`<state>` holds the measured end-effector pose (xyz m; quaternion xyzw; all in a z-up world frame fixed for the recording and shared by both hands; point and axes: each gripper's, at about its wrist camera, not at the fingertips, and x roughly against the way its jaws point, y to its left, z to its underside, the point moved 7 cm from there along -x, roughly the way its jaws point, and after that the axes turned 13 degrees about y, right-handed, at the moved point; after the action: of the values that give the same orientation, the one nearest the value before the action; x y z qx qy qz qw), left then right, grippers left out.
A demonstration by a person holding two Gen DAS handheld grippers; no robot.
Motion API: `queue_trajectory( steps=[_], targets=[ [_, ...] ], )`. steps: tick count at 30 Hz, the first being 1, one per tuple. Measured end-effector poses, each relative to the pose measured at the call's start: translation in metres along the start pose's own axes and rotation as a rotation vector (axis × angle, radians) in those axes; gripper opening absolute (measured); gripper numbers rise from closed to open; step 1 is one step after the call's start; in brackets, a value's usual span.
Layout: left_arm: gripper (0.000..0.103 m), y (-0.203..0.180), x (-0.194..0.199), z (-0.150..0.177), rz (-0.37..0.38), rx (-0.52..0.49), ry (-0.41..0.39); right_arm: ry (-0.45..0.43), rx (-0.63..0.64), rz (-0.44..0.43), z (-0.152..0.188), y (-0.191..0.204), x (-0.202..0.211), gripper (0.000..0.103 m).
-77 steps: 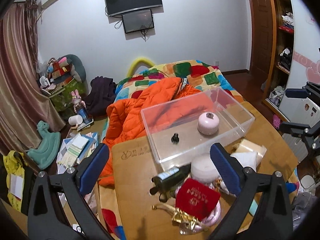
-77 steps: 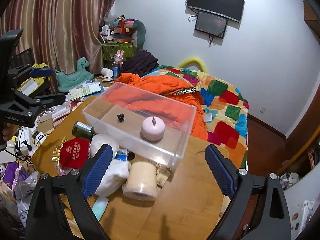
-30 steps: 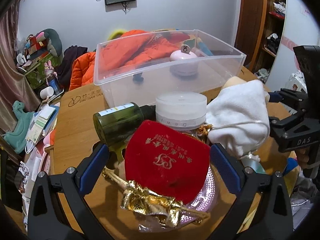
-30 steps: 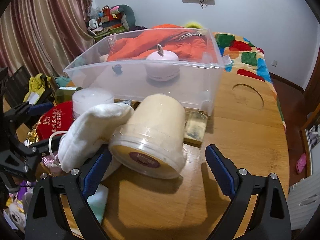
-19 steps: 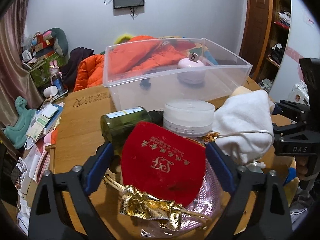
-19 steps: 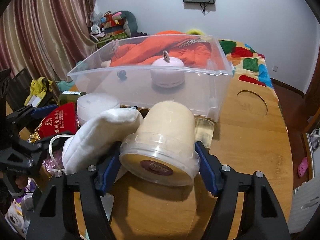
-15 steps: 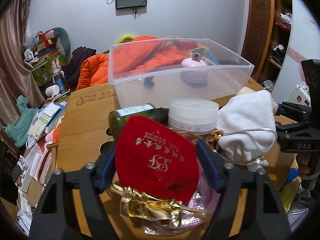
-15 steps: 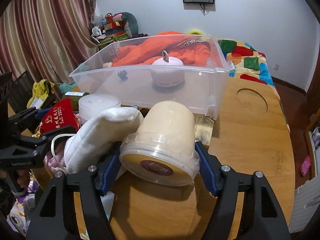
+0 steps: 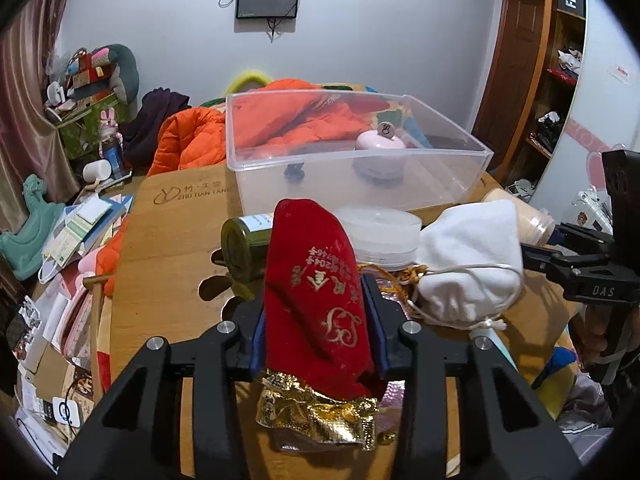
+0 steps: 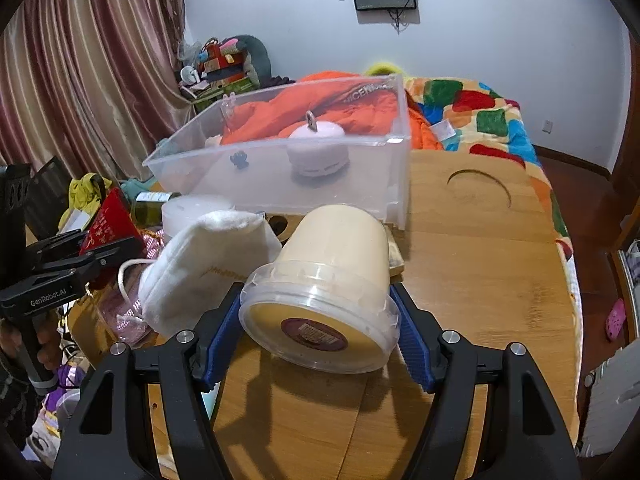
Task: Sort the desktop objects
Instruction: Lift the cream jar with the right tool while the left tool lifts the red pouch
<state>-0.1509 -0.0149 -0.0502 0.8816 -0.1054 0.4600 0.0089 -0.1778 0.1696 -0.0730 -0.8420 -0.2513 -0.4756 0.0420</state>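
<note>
My left gripper (image 9: 318,328) is shut on a red velvet pouch (image 9: 318,292) with gold lettering and holds it raised above a gold pouch (image 9: 316,414). My right gripper (image 10: 318,334) is shut on a cream plastic tub (image 10: 332,276) lying on its side, lid towards the camera. A clear plastic bin (image 9: 352,168) stands behind on the wooden table (image 9: 176,248); a pink round object (image 9: 380,148) and a small black piece (image 9: 294,171) lie in it. A white drawstring bag (image 9: 468,252), a white round jar (image 9: 380,228) and a green bottle (image 9: 244,246) lie between.
An orange jacket (image 9: 192,140) and a colourful bedspread (image 10: 480,120) lie beyond the table. Papers and clutter (image 9: 68,232) cover the floor to the left. The table has a round cut-out (image 10: 480,188) to the right of the bin.
Both grippers have closed: the left on the red pouch, which now stands lifted and upright, the right on the cream tub. Both have risen a little.
</note>
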Motion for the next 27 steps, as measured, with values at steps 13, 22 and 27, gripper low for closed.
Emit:
queue_trajectory(
  steps=[13, 22, 27],
  targets=[
    [0.040, 0.000, 0.038, -0.019, 0.004, 0.009, -0.078, -0.089, 0.016, 0.016, -0.014, 0.001, 0.045, 0.067],
    [0.040, -0.001, 0.059, -0.038, -0.003, 0.000, -0.132, -0.127, 0.029, 0.014, -0.028, -0.003, 0.071, 0.067],
    [0.040, 0.003, 0.069, -0.054, 0.002, -0.002, -0.159, -0.145, 0.035, 0.025, -0.039, -0.004, 0.081, 0.067]
  ],
)
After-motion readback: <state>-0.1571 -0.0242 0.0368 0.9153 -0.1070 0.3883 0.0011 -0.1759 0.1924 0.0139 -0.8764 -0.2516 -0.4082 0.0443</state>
